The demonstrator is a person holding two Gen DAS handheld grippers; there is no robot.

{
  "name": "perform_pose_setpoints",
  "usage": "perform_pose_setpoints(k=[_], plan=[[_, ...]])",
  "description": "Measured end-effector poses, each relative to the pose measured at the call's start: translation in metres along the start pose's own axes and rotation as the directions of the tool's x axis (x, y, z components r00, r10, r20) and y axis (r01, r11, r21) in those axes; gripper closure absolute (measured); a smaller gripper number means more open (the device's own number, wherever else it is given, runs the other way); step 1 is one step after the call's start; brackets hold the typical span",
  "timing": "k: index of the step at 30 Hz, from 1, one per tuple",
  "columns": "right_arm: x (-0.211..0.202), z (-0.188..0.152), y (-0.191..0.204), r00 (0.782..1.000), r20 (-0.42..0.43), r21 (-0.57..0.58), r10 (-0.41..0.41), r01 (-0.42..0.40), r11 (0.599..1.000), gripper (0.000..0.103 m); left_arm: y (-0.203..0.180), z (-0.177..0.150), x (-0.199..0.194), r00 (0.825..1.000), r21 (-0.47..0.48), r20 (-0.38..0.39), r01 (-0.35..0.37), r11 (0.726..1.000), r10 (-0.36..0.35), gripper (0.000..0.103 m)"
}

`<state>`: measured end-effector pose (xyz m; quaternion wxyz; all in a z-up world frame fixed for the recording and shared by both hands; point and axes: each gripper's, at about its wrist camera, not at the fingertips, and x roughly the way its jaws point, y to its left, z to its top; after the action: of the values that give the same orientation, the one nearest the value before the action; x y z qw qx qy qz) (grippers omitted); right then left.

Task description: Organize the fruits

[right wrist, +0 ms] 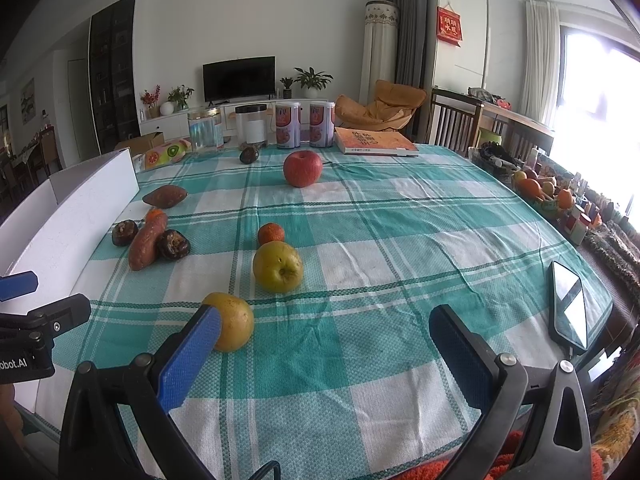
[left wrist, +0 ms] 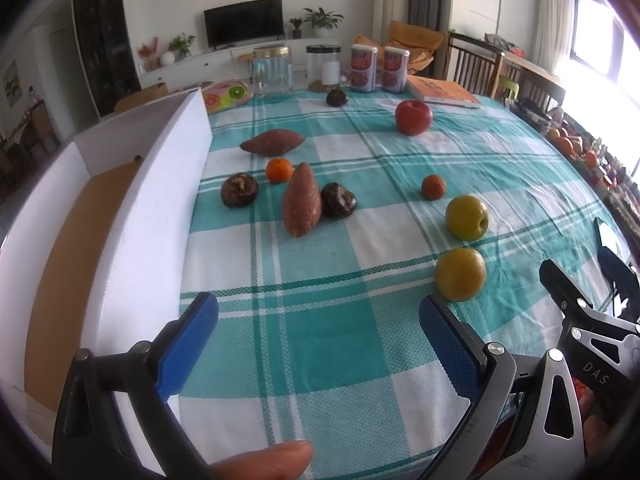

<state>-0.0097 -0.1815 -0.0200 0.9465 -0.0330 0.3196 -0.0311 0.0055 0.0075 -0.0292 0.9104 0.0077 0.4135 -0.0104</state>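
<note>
On the checked tablecloth lie a red apple (left wrist: 413, 117) (right wrist: 303, 168), two yellow-green apples (left wrist: 467, 217) (left wrist: 460, 274) (right wrist: 277, 266) (right wrist: 232, 321), two small oranges (left wrist: 279, 170) (left wrist: 433, 187) (right wrist: 271, 233), two sweet potatoes (left wrist: 301, 205) (left wrist: 272, 142) (right wrist: 146, 240) and dark mushrooms (left wrist: 239, 189) (left wrist: 338, 199). A white box (left wrist: 132, 208) (right wrist: 68, 216) with a brown floor stands at the left. My left gripper (left wrist: 318, 344) is open and empty near the front edge beside the box. My right gripper (right wrist: 326, 356) is open and empty, its left finger just in front of the nearest yellow apple.
Two glass jars (left wrist: 272, 70) (left wrist: 324, 66), two cans (left wrist: 363, 68) (right wrist: 322, 124), a book (left wrist: 442, 92) (right wrist: 374, 142) and a fruit-print pouch (left wrist: 226, 96) stand along the far edge. A phone (right wrist: 568, 304) lies at the right. A fruit basket (right wrist: 538, 192) sits beyond the table's right edge.
</note>
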Motion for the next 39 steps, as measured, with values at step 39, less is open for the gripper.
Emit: perform_pose_setpoints(k=[39], plan=[[-0.0002,0.0006,-0.0018,1.000,-0.003,0.004,0.003,-0.003,1.000,0.000,0.0051,0.0005,0.0028,1.000,-0.011,-0.016,0.001,1.000,-0.001,0.002]])
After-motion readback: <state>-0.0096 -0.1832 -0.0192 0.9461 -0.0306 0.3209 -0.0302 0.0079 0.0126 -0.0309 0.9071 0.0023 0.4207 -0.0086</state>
